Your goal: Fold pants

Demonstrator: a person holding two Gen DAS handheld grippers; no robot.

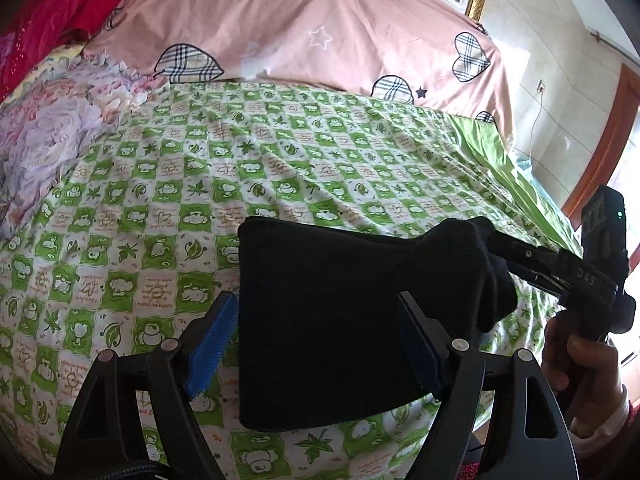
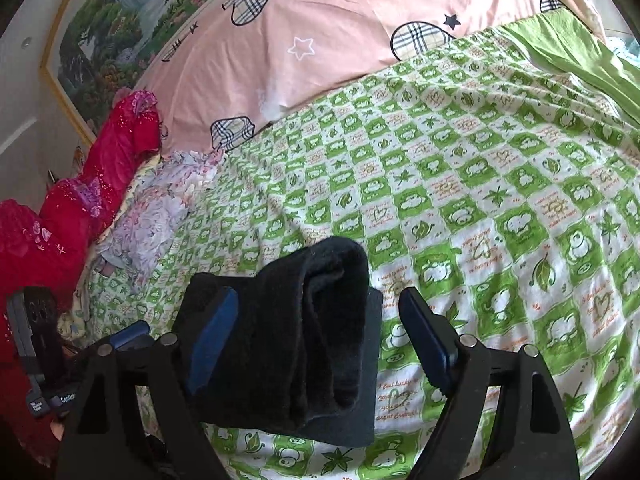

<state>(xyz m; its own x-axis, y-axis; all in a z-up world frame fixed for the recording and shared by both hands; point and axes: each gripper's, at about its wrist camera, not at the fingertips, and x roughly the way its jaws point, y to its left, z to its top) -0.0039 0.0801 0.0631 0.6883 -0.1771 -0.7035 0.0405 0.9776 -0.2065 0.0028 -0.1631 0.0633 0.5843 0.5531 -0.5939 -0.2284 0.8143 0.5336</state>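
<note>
Both grippers, left gripper (image 1: 316, 344) and right gripper (image 2: 320, 340), stand released; pants (image 2: 304, 344) lie folded compact on the bedsheet (image 2: 500, 184), apparently finished.

Folded pants (image 1: 340, 320) on bedsheet (image 1: 200, 184); quilt (image 1: 320, 28) behind; floral bedding (image 1: 48, 136) at left.

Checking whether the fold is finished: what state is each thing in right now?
pants: folded into a dark bundle, lying on the bed
left tool: open, pads either side of the pants, not pressing
right tool: open, not gripping
checked sheet: spread, slightly wrinkled
</note>
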